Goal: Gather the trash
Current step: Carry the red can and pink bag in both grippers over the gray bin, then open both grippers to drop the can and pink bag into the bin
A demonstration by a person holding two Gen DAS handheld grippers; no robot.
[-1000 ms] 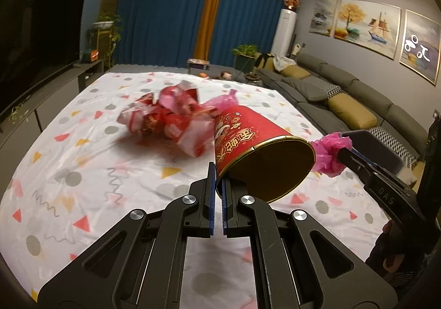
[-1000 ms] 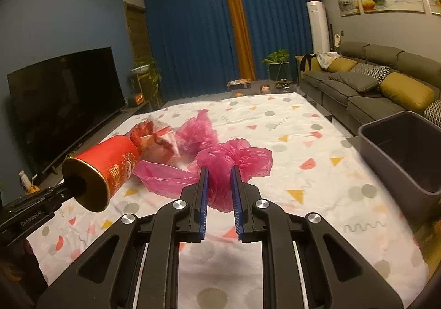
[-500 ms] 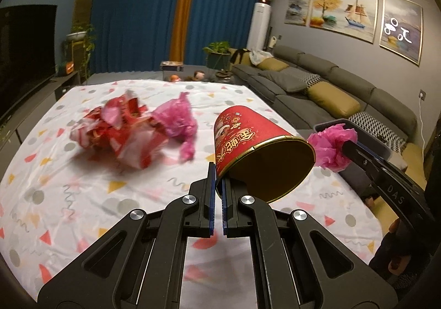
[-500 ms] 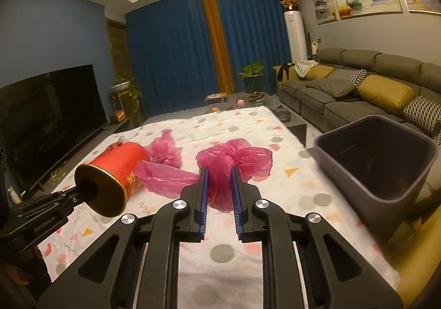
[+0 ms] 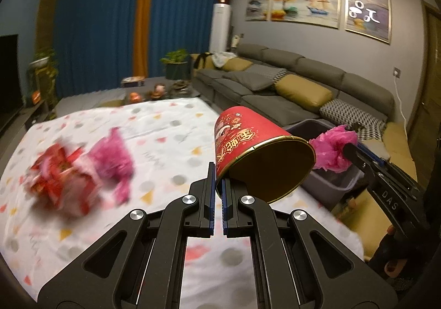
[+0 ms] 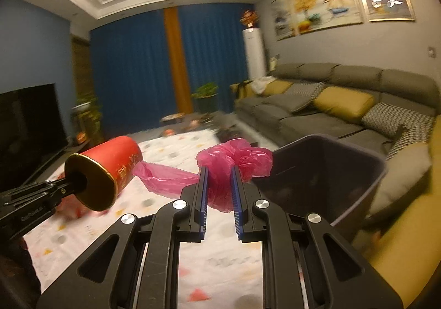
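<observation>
- Left gripper (image 5: 217,182) pinched the rim of the red paper cup (image 5: 256,154), held tilted above the patterned cloth's (image 5: 165,127) right edge
- Right gripper (image 6: 219,184) clamped a crumpled pink plastic bag (image 6: 234,157) beside the grey bin (image 6: 325,171)

The red cup (image 5: 248,140) pinched by its rim in the left gripper (image 5: 217,184) looks like printed paper, glossy outside with a gold, faintly shiny lining. The pink bag (image 6: 234,160) clamped in the right gripper (image 6: 219,190) is thin, crinkled, translucent plastic film. Both grippers are matt black plastic with bright metal screws and ribbed blue pads (image 6: 237,198). Just right of the bag, the dark bin (image 6: 358,171) is smooth, dull plastic. Below, the patterned sheet (image 5: 165,127) is soft matt cloth.
</observation>
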